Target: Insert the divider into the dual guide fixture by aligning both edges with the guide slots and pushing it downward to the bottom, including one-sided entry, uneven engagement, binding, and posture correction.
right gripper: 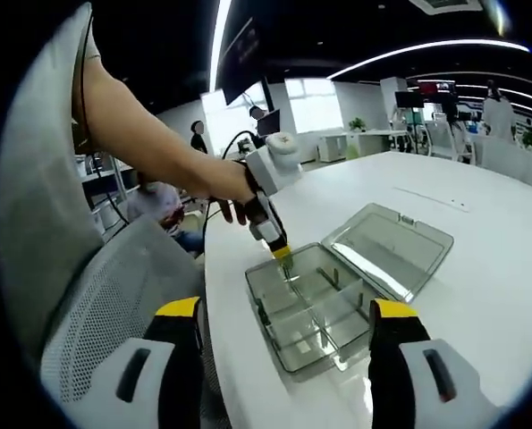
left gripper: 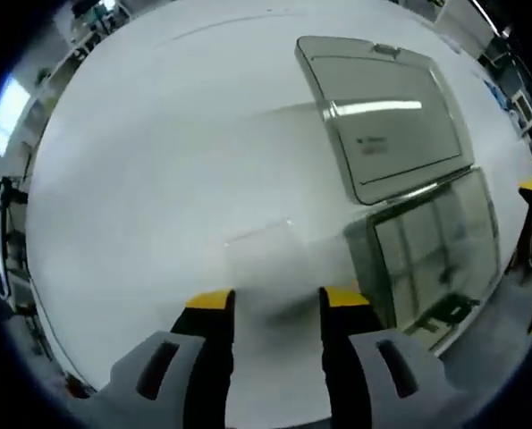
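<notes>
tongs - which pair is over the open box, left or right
The left tongs: in the right gripper view their yellow tips hang at the far edge of the compartment box. The right tongs sit back from it, open.

Box (right gripper: 324,299) — clear glossy plastic; table (right gripper: 480,268) — smooth white; chair (right gripper: 114,295) — grey mesh.

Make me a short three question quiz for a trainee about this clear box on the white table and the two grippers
1. True or false: the lid of the clear box is open.
2. Which gripper hovers at the box's edge? A left gripper B right gripper
3. Fill in: the left gripper's jaws point at a faint clear ____ lying on the table.

Key: 1 true. 2 A. 3 sheet.
</notes>
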Demonstrator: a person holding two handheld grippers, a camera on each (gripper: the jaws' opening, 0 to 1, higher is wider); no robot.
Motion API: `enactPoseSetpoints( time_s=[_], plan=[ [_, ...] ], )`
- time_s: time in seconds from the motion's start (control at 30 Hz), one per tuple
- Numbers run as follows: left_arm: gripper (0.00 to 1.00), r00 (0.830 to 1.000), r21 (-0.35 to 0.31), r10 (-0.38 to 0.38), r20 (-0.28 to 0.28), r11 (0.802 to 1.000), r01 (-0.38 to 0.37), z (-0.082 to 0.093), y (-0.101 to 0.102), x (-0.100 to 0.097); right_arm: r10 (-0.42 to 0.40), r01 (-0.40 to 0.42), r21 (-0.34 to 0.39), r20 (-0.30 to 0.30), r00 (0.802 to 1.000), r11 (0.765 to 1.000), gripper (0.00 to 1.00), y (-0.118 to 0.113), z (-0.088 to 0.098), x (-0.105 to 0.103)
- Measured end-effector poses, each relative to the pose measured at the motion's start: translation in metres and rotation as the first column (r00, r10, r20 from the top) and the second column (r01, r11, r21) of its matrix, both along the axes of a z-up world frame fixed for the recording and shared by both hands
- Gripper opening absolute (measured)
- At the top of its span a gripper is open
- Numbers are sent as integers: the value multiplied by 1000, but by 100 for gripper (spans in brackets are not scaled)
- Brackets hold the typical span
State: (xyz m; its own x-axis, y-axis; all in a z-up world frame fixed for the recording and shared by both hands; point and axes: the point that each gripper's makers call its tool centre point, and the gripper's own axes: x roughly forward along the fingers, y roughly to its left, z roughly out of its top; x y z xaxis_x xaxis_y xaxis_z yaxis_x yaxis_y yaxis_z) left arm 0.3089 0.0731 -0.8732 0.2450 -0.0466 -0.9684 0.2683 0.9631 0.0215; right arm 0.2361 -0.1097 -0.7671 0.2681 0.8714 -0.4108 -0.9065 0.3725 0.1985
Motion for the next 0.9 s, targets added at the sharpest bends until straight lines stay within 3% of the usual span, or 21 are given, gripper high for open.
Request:
enactPoseSetpoints(
  time_s=[0.47, 0.9],
  plan=[
    [31, 1000, 3, -12, -16, 1000, 12, 3, 3, -4, -2, 2, 3, 0, 1000, 1000, 71, -1, 1, 2],
    [29, 1000, -49, -13, -17, 999, 12, 7, 5, -6, -8, 8, 9, -7, 1000, 1000, 71, -2, 2, 1]
  ],
)
